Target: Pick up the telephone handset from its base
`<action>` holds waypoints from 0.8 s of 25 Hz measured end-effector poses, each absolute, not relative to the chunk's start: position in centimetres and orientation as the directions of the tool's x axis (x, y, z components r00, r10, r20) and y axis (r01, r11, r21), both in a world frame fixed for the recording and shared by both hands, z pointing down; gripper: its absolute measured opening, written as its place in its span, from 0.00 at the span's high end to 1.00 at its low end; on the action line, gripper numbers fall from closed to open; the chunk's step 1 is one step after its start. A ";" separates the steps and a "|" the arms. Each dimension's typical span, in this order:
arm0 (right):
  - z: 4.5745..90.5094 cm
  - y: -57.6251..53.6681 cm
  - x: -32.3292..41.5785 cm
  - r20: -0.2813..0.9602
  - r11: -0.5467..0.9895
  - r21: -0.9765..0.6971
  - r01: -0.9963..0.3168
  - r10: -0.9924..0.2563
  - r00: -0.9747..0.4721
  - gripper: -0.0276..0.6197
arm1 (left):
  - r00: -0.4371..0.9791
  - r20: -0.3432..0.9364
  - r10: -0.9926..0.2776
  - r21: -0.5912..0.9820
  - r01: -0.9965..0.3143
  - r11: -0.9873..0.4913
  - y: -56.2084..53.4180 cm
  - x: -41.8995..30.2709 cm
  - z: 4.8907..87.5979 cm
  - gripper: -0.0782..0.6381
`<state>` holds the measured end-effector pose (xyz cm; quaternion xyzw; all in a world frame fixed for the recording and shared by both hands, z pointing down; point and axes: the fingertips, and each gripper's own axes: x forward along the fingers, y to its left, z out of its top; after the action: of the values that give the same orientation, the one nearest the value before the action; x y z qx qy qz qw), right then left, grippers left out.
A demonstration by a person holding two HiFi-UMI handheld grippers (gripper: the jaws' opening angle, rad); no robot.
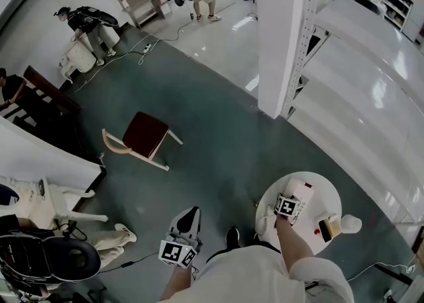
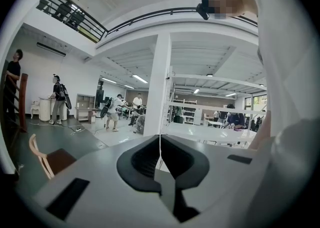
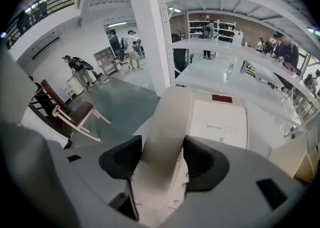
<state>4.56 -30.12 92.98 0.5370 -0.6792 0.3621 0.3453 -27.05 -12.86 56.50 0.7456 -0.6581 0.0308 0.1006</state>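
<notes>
Head view puts your round white counter [image 1: 329,192] low at right, with the telephone base [image 3: 220,122] on it. The handset [image 3: 167,117] lies along the base's left side, its long axis running straight away from you. Your right claw [image 3: 162,156] reaches forward, clamped on the handset's flanks. Your left claw [image 2: 160,144] hangs over the floor [image 1: 218,162], jaws together, empty.

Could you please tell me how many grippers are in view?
2: the left gripper, shut and empty, over the grey floor; the right gripper, shut on the cream telephone handset.
</notes>
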 end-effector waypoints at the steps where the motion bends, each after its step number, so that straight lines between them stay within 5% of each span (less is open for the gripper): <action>1: 93.0 -30.1 4.6 0.858 0.156 -0.125 -0.980 -0.479 -0.186 0.55 | 0.129 0.180 -0.975 0.114 -0.987 -0.109 -12.8 -27.1 56.5 0.86; 20: 92.9 -30.0 5.4 0.847 0.093 -0.183 -0.979 -0.490 -0.205 0.59 | 0.132 0.165 -0.977 0.121 -0.986 -0.113 -12.2 -26.8 56.6 0.86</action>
<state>5.37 -30.00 92.95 0.5477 -0.6702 0.3918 0.3121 -26.79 -12.25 56.65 0.7458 -0.6583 0.0219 0.1003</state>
